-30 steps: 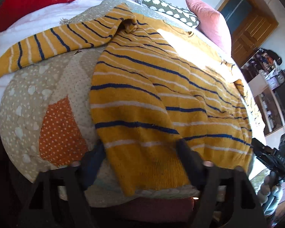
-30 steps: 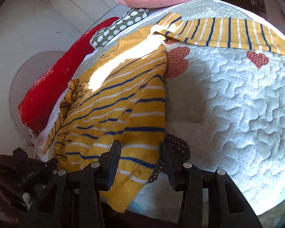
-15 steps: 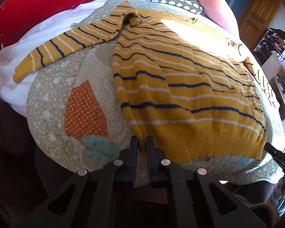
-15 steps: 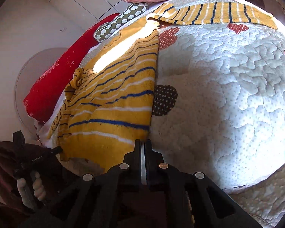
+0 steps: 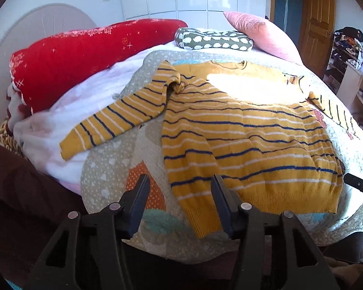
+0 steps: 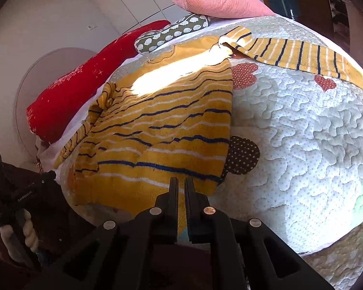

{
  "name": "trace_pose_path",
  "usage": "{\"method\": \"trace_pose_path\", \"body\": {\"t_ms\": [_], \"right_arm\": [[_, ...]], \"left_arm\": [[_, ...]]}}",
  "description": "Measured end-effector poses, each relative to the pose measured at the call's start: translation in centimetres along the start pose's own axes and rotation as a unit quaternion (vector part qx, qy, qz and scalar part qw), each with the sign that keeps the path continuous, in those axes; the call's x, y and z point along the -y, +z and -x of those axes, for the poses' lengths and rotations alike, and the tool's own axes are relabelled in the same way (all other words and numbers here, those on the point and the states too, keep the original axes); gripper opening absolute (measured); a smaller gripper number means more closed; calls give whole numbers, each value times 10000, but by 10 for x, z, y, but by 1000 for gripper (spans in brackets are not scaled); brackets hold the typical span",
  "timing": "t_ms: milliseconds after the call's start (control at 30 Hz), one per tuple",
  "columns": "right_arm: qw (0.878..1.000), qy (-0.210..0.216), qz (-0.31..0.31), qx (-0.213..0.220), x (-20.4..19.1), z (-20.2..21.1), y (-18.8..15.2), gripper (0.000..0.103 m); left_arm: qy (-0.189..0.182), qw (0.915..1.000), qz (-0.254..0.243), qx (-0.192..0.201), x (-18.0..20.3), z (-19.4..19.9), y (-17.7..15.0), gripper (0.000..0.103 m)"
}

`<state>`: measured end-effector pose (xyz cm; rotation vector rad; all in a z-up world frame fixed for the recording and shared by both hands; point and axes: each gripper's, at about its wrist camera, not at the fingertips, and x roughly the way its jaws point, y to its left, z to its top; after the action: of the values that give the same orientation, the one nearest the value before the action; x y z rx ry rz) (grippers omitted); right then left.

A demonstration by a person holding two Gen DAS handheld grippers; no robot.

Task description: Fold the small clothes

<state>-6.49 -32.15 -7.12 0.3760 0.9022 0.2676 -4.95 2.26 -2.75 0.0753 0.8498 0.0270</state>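
A small mustard-yellow sweater [image 5: 242,130] with navy and white stripes lies flat on the quilted bed cover [image 5: 109,169], both sleeves spread out. It also shows in the right wrist view [image 6: 162,130]. My left gripper [image 5: 180,191] is open, with its fingers on either side of the sweater's lower left hem corner. My right gripper [image 6: 181,184] is shut on the sweater's hem near its lower right corner. The right sleeve [image 6: 295,53] stretches away over the quilt [image 6: 302,133].
A red bolster [image 5: 84,55], a green patterned cushion [image 5: 213,39] and a pink pillow [image 5: 261,33] lie at the head of the bed. A white blanket [image 5: 67,111] lies under the left sleeve. A wooden door [image 5: 317,24] and shelves [image 5: 355,72] stand at the right.
My left gripper was shut at the hem half a second ago and is now open, raised and pulled back. My right gripper stays shut at the hem.
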Motion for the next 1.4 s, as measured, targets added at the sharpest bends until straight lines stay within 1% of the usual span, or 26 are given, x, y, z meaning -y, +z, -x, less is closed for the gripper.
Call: {"method": "trace_pose_path", "body": {"t_ms": [33, 100, 133, 167, 233, 367, 533, 633, 733, 800, 833, 867, 900, 933, 967, 1000, 1100, 1167, 1200, 1300, 1367, 1400], "right_arm": [[10000, -21, 48, -8, -2, -1, -1, 9], [10000, -44, 58, -25, -3, -1, -2, 20], [10000, -39, 35, -16, -1, 0, -2, 29], [10000, -40, 8, 7, 0, 2, -2, 32], [9999, -69, -65, 68, 3, 7, -2, 33], [9993, -125, -319, 169, 14, 15, 2, 38], [9956, -76, -897, 270, 41, 21, 6, 39], [9910, -41, -1272, 403, 61, 27, 9, 40], [9864, -118, -1552, 535, 78, 34, 11, 40], [9835, -182, -1686, 623, 88, 40, 17, 40], [9813, -204, -1779, 706, 95, 44, 22, 40], [9785, -216, -1893, 790, 103, 48, 27, 41], [9748, -197, -2042, 871, 114, 50, 32, 44], [9707, -164, -2204, 942, 125, 51, 37, 50], [9653, -158, -2403, 1006, 139, 51, 42, 52], [9597, -190, -2593, 1065, 152, 50, 46, 52], [9468, -338, -2973, 1180, 186, 42, 62, 52], [9371, -381, -3235, 1252, 205, 38, 74, 52], [9310, -421, -3380, 1315, 215, 37, 81, 52], [9097, -599, -3827, 1499, 246, 36, 93, 52], [8997, -723, -4012, 1558, 262, 33, 100, 52], [8972, -768, -4051, 1583, 268, 32, 103, 52]], "left_arm": [[37, 10000, -52, 45, 2, 1, 3, 53], [79, 9998, -127, 135, 5, 5, 5, 57], [91, 9997, -160, 185, 6, 8, 6, 57], [117, 9995, -196, 232, 7, 10, 6, 57], [180, 9990, -265, 301, 10, 13, 5, 58], [235, 9987, -320, 329, 10, 14, 5, 59], [305, 9986, -296, 313, 8, 11, 7, 59], [358, 9984, -338, 290, 10, 8, 7, 62], [395, 9970, -582, 323, 16, 8, 14, 64], [510, 9944, -797, 460, 21, 11, 24, 64], [552, 9935, -847, 527, 22, 13, 30, 68], [553, 9932, -844, 580, 24, 15, 36, 72], [505, 9937, -787, 613, 25, 16, 41, 74], [411, 9947, -704, 620, 25, 17, 44, 78], [275, 9959, -608, 606, 26, 17, 46, 80], [139, 9970, -525, 549, 28, 15, 46, 80], [-217, 9992, -276, 195, 34, 3, 43, 80], [-481, 9987, -192, 34, 38, 1, 40, 80], [-557, 9982, -199, 18, 39, 2, 39, 80], [-459, 9986, -240, 135, 41, 7, 38, 80], [-462, 9985, -232, 165, 40, 6, 42, 80], [-507, 9984, -208, 160, 40, 4, 46, 80]]}}
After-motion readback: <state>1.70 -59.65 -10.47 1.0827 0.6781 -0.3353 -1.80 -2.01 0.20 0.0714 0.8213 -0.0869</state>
